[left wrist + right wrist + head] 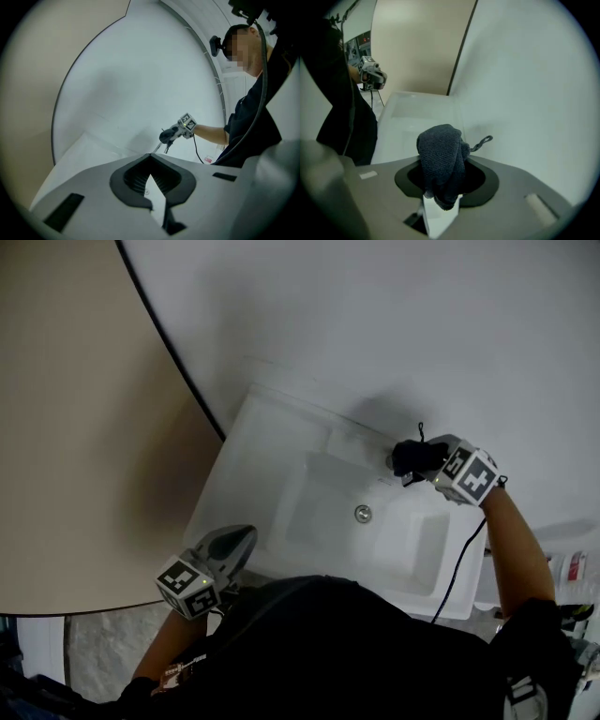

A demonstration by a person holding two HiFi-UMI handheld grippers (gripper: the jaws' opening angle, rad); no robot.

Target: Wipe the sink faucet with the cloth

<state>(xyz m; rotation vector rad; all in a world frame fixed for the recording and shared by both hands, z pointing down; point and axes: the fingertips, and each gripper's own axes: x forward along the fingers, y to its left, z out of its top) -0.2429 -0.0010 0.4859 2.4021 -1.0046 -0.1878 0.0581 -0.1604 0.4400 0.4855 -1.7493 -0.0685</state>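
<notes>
While pinching the cloth (pixel 440 159) as a wad at the faucet (pixel 158 148) on the sink's (pixel 239 465) back rim, risks scraping it with the right gripper's (pixel 415 460) clenched jaws or dropping fabric; gets no help from the left gripper (pixel 232 546), closed on nothing.

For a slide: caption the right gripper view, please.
Right tongs clamp a bunched dark cloth, with the white sink beyond.

Head view looks steeply down; 2 gripper views apparently share the sink (pixel 281 460).
</notes>
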